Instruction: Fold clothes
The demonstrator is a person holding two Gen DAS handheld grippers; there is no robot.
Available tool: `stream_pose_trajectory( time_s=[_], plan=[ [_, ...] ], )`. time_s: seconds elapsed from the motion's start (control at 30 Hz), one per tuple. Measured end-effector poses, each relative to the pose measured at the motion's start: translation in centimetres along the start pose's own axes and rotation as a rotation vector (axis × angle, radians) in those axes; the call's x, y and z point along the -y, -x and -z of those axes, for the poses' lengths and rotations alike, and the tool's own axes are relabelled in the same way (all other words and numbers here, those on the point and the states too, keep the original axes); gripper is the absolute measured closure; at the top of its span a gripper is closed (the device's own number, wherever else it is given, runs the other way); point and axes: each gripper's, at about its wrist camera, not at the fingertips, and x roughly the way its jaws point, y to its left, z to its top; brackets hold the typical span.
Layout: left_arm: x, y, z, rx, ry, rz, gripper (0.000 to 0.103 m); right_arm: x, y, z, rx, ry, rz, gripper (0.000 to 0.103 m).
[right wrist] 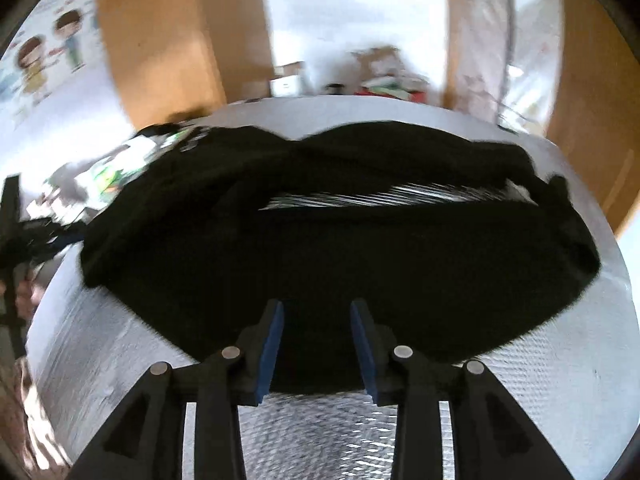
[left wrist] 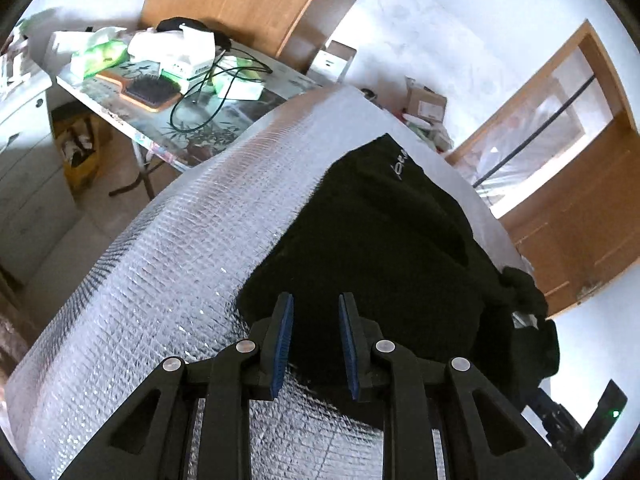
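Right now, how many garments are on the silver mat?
1: a black garment lying crumpled on the silver mat, just ahead of both grippers. More could be hidden under it.

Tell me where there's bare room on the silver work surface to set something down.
Bare: the silver mat left of the black garment, and the strip before the right gripper. Crowded: the side table with boxes and hairbrush.

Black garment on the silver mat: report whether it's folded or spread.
Partly folded: the black garment lies doubled and bunched on the silver mat, with mat showing through a gap between layers.
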Motion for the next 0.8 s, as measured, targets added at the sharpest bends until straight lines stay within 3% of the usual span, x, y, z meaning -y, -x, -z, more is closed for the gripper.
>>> stream_pose_trajectory(
  time_s=[0.17,0.27,0.33,0.47,0.7,0.8],
  plan=[
    [-0.5,-0.4,-0.5,0.006,0.034,0.011,0.079,0.2,-0.6,0.4,-0.011,0.01,-0.02,0.064],
    [-0.7,-0.3,-0.6,0.008,0.046,0.01,0.079,-0.5,0.7,0.6,0.064,0.017,-0.003,0.064],
    [-0.8,0.0,-0.5,0.015,0.044,0.003,0.079,-0.5,1.4,0.3,0.098,0.002,-0.046,0.063],
    [-1.2,0.0,-0.7,0.013,0.061,0.007,0.079,-1.5,0.3,0.1,0.057,0.024,-0.1,0.062],
    [-1.3,-0.8,-1.4,-0.006,0.077,0.021,0.079,-0.1,-1.9,-0.5,0.015,-0.012,0.09,0.061],
    [-1.3,-0.4,-1.2,-0.009,0.069,0.014,0.079,0.5,-2.3,-0.5,0.002,0.01,0.217,0.061]
  ],
)
